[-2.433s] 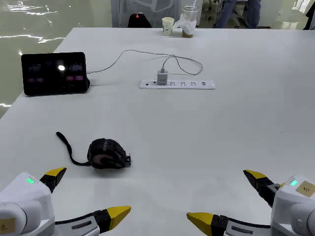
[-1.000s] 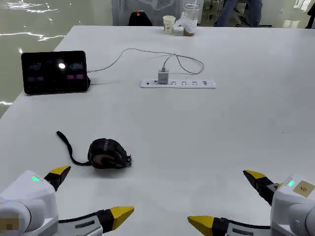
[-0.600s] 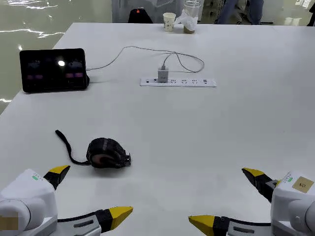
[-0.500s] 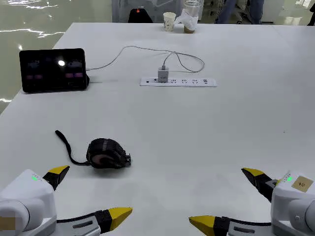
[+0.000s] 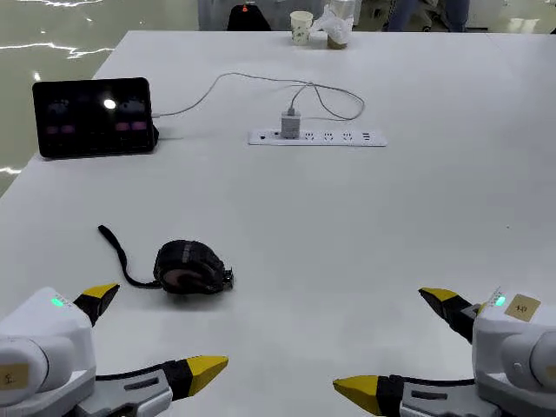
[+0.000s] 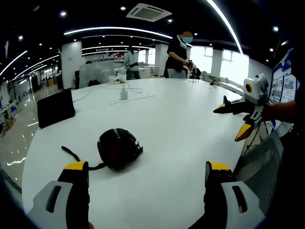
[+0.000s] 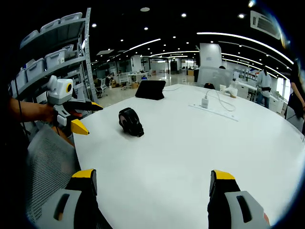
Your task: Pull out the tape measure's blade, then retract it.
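Black tape measure (image 5: 189,268) lies on the table (image 5: 347,226), just ahead of left gripper (image 5: 155,331), well left of right gripper (image 5: 393,341). Both spread wide, holding nothing. Best bet: left clamps the case squarely, right pinches the blade tip.

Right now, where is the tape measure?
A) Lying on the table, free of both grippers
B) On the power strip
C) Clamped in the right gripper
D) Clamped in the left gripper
A: the tape measure lies on the white table, apart from the open left gripper and the open right gripper.
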